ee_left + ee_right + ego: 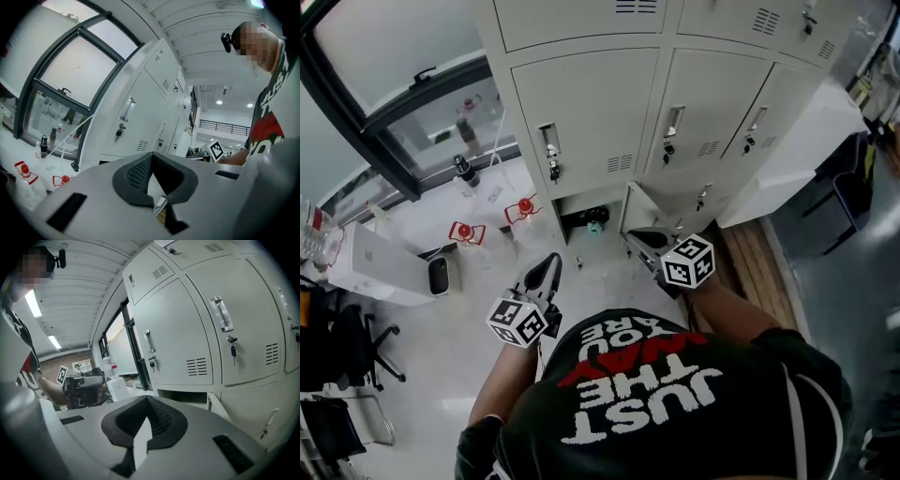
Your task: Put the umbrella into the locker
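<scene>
1. Left gripper [551, 262]: jaws together, nothing between them. It hangs below and left of the open compartment [572, 225], well apart from it and pointing towards it.
2. Right gripper [642, 236]: jaws together, likewise empty. It is just right of the open compartment, near the free edge of the open door [626, 217].
3. Umbrella [594, 221]: judged to be the dark bundle with a teal end inside the open compartment, towards its right side. Its outline is too small to confirm.
4. Locker bank [591, 122]: the doors above and to the right of the open compartment are closed, with keys hanging from their locks.
5. Step in hand (judgement): the stowing looks complete and only the door appears to remain. Before the door swings, the bundle should lie wholly behind the compartment's front edge. The closed right tips, set flat against the door's outer face near its free edge, can then push steadily, and the left gripper should be kept clear of the gap.
</scene>
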Action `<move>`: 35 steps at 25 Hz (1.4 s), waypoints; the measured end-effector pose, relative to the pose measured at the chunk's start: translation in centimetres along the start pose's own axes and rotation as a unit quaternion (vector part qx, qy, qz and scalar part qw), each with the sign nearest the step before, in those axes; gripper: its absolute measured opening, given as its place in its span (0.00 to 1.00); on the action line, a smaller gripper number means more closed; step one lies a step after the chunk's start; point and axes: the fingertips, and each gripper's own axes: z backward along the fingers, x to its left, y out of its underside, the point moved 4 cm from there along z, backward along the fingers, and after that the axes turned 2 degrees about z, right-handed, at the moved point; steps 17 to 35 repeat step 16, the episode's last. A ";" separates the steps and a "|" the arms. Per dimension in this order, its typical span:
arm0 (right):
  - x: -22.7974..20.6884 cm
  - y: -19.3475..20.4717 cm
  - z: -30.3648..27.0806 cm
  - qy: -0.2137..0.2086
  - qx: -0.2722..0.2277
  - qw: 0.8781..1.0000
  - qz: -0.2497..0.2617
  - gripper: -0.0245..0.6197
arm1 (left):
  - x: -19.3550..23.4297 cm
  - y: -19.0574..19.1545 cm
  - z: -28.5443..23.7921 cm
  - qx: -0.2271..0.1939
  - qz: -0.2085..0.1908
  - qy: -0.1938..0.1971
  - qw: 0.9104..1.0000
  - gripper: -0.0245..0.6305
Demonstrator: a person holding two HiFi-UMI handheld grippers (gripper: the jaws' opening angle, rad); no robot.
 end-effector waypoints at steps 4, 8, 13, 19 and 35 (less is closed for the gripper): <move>0.1 -0.2 -0.1 -0.003 0.001 1.000 0.005 0.09 | 0.0 0.0 0.0 0.001 -0.001 -0.001 1.000 0.03; 0.2 -0.2 -0.1 -0.004 0.003 1.000 0.008 0.09 | -0.2 0.0 0.1 0.002 -0.005 0.000 1.000 0.03; 0.3 -0.2 -0.1 -0.003 0.004 1.000 0.010 0.09 | -0.1 -0.1 0.3 0.001 -0.006 -0.001 1.000 0.03; 0.3 -0.2 -0.1 -0.003 0.004 1.000 0.010 0.09 | -0.1 -0.1 0.4 0.000 -0.005 -0.002 1.000 0.03; 0.3 -0.2 -0.1 -0.003 0.004 1.000 0.010 0.09 | -0.1 -0.1 0.4 0.000 -0.005 -0.002 1.000 0.03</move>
